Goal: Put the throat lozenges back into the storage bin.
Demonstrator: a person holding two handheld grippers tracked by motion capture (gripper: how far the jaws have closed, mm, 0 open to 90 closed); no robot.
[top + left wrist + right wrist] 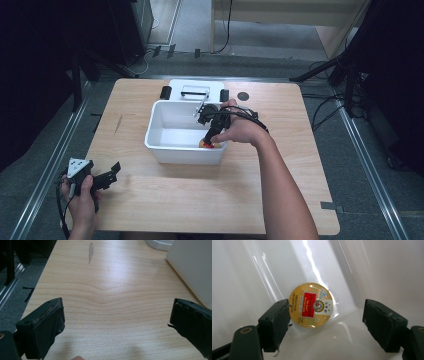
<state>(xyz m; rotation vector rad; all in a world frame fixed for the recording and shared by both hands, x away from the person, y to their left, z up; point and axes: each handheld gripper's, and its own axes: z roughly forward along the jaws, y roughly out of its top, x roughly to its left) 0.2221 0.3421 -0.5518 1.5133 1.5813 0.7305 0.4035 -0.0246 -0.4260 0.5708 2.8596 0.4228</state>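
Right hand-held gripper (325, 322) agape, tin (311, 305) between jaws

White bin (165, 142) on wooden table (210, 200)

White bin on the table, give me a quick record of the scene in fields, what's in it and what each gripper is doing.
bin: white bin, mid-table
contents: round yellow tin with red label, in the near right corner
right gripper: right gripper inside bin, fingers open around the tin
left gripper: left gripper open over bare wood, near left table corner
behind bin: white lid
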